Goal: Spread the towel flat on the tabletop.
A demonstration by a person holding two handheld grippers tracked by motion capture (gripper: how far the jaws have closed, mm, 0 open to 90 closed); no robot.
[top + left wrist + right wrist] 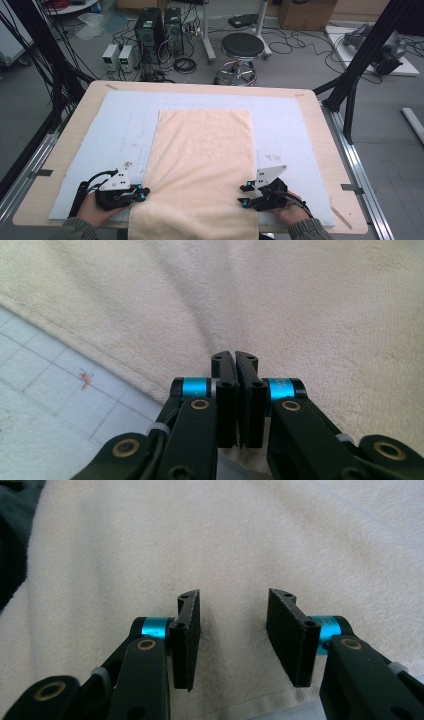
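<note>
Forearms in grey-green sleeves enter from the near edge of the high view, each hand carrying a black two-jaw gripper at the near end of a cream towel point(200, 165). Left gripper point(145, 192) lies at the towel's left edge, jaws pointing inward across the cloth; in the left gripper view its jaws point(235, 362) stand pressed together at the tips, with the towel directly beneath and ahead of them. Whether a fold of cloth is pinched between the pads cannot be told from that view. Right gripper point(243, 195) lies at the towel's right edge, also pointing inward; in the right gripper view its jaws point(232, 630) stand apart, bare towel showing in the gap between the pads, which press on nothing. The towel's hemmed edge runs diagonally past the left gripper, with a white gridded mat point(45, 405) bearing a small orange mark point(86, 379) beside it. The towel lies flat, lengthwise down the middle of the mat point(280, 125), its near end hanging over the table's near edge. The mat covers most of a light wooden table point(330, 150). Beyond the table stand a black round stool point(242, 50), two computer towers point(160, 30) and loose cables on a grey floor.
</note>
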